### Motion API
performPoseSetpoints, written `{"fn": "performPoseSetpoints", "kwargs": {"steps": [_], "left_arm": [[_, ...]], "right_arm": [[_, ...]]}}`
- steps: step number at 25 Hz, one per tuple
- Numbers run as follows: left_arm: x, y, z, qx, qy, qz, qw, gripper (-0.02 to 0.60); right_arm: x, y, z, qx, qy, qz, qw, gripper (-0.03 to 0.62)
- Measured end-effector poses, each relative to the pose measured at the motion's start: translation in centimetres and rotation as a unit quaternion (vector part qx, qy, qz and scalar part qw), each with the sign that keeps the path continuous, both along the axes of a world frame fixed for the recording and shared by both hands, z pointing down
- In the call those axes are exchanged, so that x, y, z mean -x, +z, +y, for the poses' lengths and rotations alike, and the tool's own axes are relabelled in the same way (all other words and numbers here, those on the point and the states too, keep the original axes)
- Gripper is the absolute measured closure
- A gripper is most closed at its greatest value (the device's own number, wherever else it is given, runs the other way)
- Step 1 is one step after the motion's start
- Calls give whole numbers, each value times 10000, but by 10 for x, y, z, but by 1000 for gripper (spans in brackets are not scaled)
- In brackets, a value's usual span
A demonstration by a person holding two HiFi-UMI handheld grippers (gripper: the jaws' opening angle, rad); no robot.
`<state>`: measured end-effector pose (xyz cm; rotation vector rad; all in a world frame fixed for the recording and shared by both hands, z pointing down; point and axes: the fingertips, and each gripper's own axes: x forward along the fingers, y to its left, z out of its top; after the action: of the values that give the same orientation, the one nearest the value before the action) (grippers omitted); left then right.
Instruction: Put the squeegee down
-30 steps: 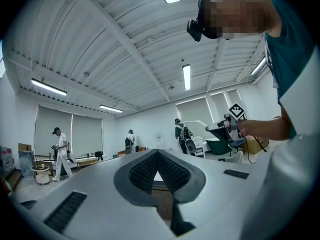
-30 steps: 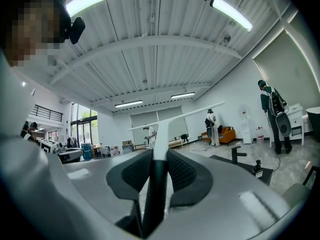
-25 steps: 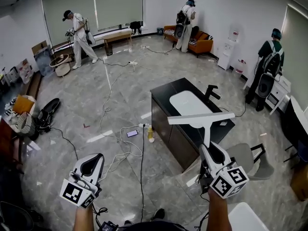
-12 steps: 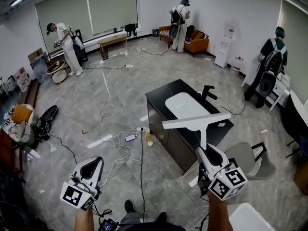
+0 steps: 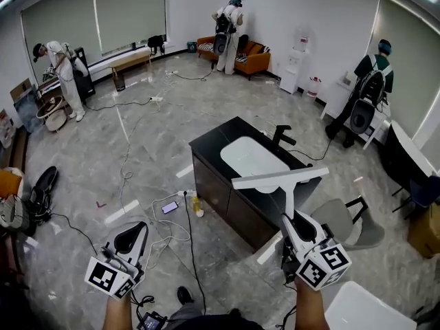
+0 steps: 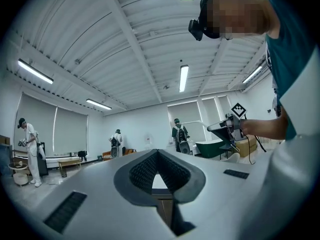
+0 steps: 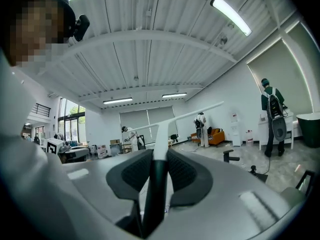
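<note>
The squeegee [image 5: 278,179] is white and T-shaped, with its blade out front and its handle running back into my right gripper [image 5: 297,218], which is shut on the handle. In the head view the blade hangs over the near right corner of the black cabinet [image 5: 210,153]. The right gripper view shows the squeegee [image 7: 162,129] handle clamped between the dark pads of that gripper [image 7: 160,156]. My left gripper [image 5: 134,231] is low at the left over the floor, shut and holding nothing. In the left gripper view its pads [image 6: 145,166] meet at the tip.
The cabinet carries a white basin [image 5: 254,158] and a black faucet [image 5: 283,137]. A grey chair [image 5: 347,222] stands to its right and a white table corner [image 5: 357,311] lies near me. Cables [image 5: 185,215] and a yellow bottle [image 5: 196,205] are on the floor. Three persons work at the room's edges.
Both grippers have travelled with me towards the cabinet, which now sits further left in the head view. The squeegee stays clamped in the right gripper.
</note>
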<state>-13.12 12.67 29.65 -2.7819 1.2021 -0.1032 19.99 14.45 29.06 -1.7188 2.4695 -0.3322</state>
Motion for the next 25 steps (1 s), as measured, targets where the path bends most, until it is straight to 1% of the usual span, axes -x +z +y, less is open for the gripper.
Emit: {"fn": "performPoseSetpoints", "kwargs": {"steps": [5,12,19,25], "left_arm": [[30,-4,-56,-35,272,54,9996,575],[57,-4,-116,-23,590,51,9982,575],[85,-6,-157,-79,812,142,9966,575],[97,-12,-182,-178,935,243,9952,575]], "right_arm": [[30,-6,-34,-10,306,41,9995,490],[59,-7,-74,7,624,67,9980,490],[87,-11,-100,-33,870,136,9961,491],[101,-16,-120,-53,971,224,9950,490]]}}
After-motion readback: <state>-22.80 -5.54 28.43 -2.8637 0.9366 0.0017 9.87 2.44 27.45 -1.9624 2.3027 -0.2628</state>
